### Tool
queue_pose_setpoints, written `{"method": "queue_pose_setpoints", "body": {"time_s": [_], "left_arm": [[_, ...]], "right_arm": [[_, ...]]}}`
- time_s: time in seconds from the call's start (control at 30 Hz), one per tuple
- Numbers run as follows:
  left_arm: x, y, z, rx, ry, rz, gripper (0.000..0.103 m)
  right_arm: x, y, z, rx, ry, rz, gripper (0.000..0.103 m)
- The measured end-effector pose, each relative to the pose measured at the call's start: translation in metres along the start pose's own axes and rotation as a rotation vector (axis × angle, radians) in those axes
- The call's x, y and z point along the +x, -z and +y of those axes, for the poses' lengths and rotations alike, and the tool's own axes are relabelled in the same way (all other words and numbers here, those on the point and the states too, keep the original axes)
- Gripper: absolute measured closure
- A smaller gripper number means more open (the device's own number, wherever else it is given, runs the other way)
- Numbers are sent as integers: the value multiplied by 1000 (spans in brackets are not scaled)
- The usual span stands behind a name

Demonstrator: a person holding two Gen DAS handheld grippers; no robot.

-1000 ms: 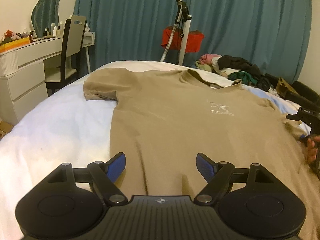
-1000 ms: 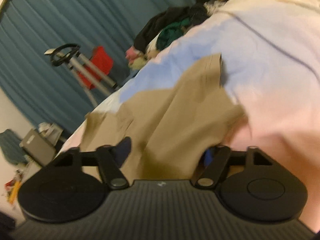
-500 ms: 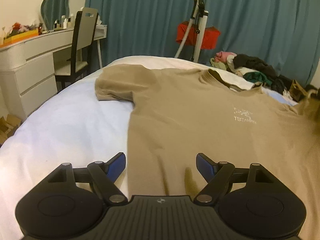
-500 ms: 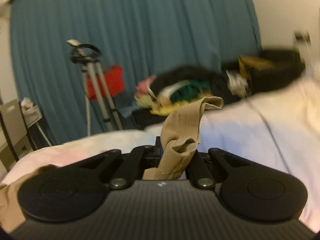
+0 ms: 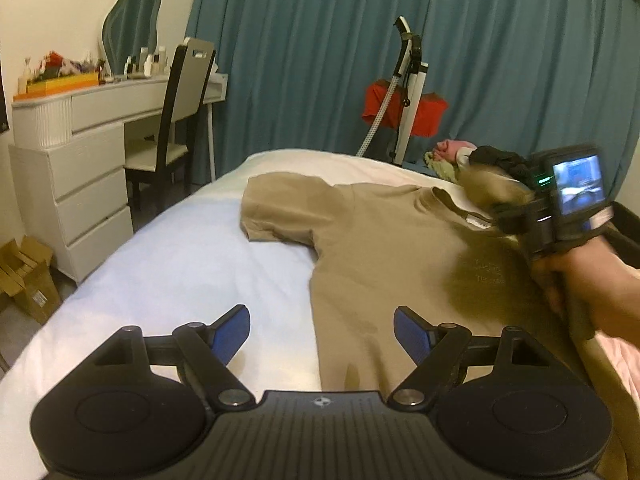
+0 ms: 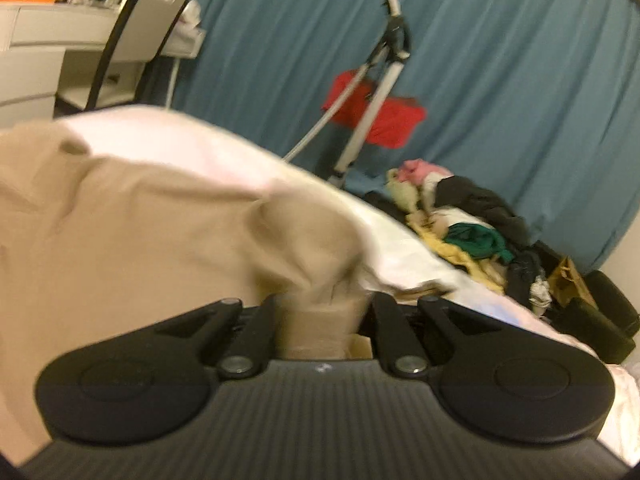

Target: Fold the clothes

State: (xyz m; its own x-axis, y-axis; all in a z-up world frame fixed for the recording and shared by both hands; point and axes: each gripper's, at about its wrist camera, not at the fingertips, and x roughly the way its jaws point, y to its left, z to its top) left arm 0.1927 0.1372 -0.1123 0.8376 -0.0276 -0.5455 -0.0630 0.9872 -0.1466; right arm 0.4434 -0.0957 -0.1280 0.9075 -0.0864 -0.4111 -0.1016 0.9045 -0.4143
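Observation:
A tan T-shirt [image 5: 392, 248] lies face up on the white bed [image 5: 180, 248], collar toward the curtain, left sleeve spread flat. My left gripper [image 5: 322, 330] is open and empty, hovering over the shirt's lower left edge. My right gripper [image 6: 322, 312] is shut on the shirt's right sleeve [image 6: 312, 240] and holds it lifted over the shirt's chest. In the left wrist view the right gripper [image 5: 508, 204] appears at the right, above the collar area, with the bunched sleeve [image 5: 488, 190] in it.
A white dresser [image 5: 68, 152] and a dark chair [image 5: 176, 120] stand left of the bed. A garment steamer with a red cloth [image 5: 404, 108] stands before the teal curtain. A pile of clothes [image 6: 468, 224] lies at the bed's far right. Cardboard [image 5: 28, 276] sits on the floor.
My right gripper closed on the right sleeve, lifted it and carried it left over the shirt. My left gripper shifted left along the hem and stayed open.

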Motion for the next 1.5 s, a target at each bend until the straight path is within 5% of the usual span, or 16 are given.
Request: {"method": "queue_pose_setpoints", "body": {"time_s": [0.13, 0.17, 0.27, 0.3, 0.4, 0.57, 0.7, 0.9, 1.07, 1.33, 1.5], "left_arm": [[20, 10, 2, 5, 15, 59, 22], [23, 12, 2, 4, 22, 68, 22], [29, 13, -1, -1, 46, 84, 22], [30, 12, -2, -3, 53, 83, 22], [25, 12, -6, -4, 66, 73, 22], [13, 16, -20, 14, 76, 64, 22], [-2, 28, -45, 44, 127, 85, 22], [-30, 53, -101, 80, 254, 178, 23], [-54, 76, -162, 86, 335, 259, 25], [-78, 118, -265, 10, 507, 414, 35], [-90, 145, -323, 139, 549, 437, 38]], "right_arm": [[15, 5, 6, 110, -51, 61, 92], [14, 5, 1, 156, -94, 80, 79], [-3, 4, -16, 284, -204, 88, 18], [-13, 2, -21, 312, -225, 64, 14], [-66, 3, -43, 391, -294, 14, 14], [-179, 19, -79, 467, -272, -36, 14], [-273, 66, -113, 564, -260, -59, 13], [-353, 130, -154, 673, -154, -37, 14], [-386, 146, -171, 604, -43, -132, 14], [-378, 176, -216, 721, -10, -150, 14], [-371, 190, -235, 797, 25, -139, 14]]}}
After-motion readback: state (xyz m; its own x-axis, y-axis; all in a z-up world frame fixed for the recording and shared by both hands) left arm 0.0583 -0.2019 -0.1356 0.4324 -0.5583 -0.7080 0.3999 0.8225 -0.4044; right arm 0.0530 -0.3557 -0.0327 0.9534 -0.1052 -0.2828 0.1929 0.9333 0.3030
